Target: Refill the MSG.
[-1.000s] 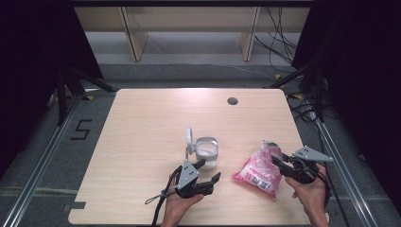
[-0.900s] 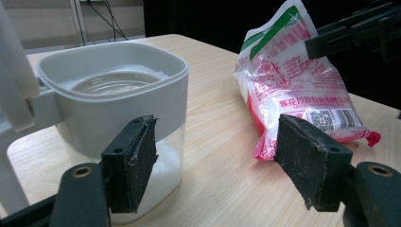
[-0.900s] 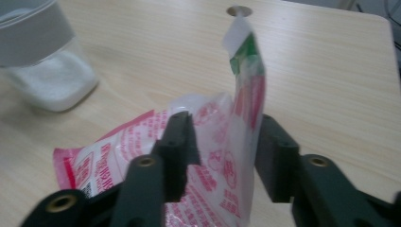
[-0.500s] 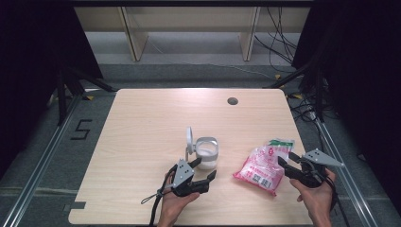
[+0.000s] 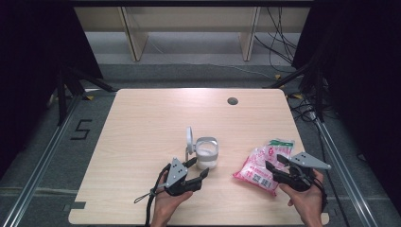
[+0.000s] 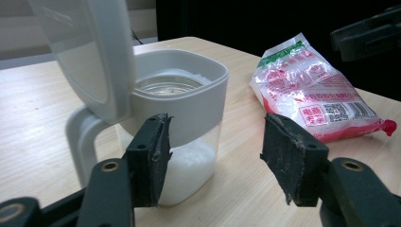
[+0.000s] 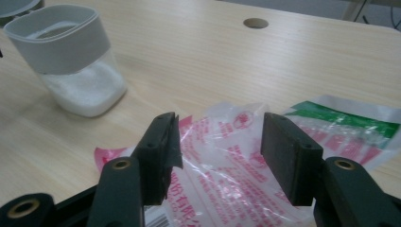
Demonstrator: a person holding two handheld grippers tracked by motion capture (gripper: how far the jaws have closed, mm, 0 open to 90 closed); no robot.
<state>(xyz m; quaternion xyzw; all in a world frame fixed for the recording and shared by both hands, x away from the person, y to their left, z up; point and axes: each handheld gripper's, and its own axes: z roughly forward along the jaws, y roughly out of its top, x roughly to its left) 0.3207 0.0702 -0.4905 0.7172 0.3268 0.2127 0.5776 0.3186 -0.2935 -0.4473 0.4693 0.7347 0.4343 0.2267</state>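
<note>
The clear square plastic canister with a grey collar and a layer of white granules in its bottom (image 5: 206, 152) stands upright near the middle of the pale wooden worktop (image 5: 142, 123), a little toward its near edge, with its grey hinged lid (image 5: 189, 140) flipped up on edge at the canister's 9 o'clock. In the left gripper view the lid rises beside the open mouth, and a grey handle runs down the canister's side below it. The left claw (image 5: 197, 169) lies at the canister's 7 o'clock, just beside it, held in the person's left hand (image 5: 168, 201); its jaws have just been closing but are released, one black pad in front of the canister's wall and the other standing off to the side over bare wood, neither pressing on it. At the canister's 4 o'clock, near but apart, lies the crinkled pink-and-white plastic bag with a green printed end (image 5: 265, 163), flat on the wood with its green end pointing to 1 o'clock. The right claw (image 5: 273, 165), in the person's right hand (image 5: 305, 198), sits at the bag's 5 o'clock edge; its jaws have just been opening and stand released, apart above the bag's film, nothing clamped. A small dark round hole (image 5: 232, 100) marks the worktop at the canister's 1 o'clock, well apart.
</note>
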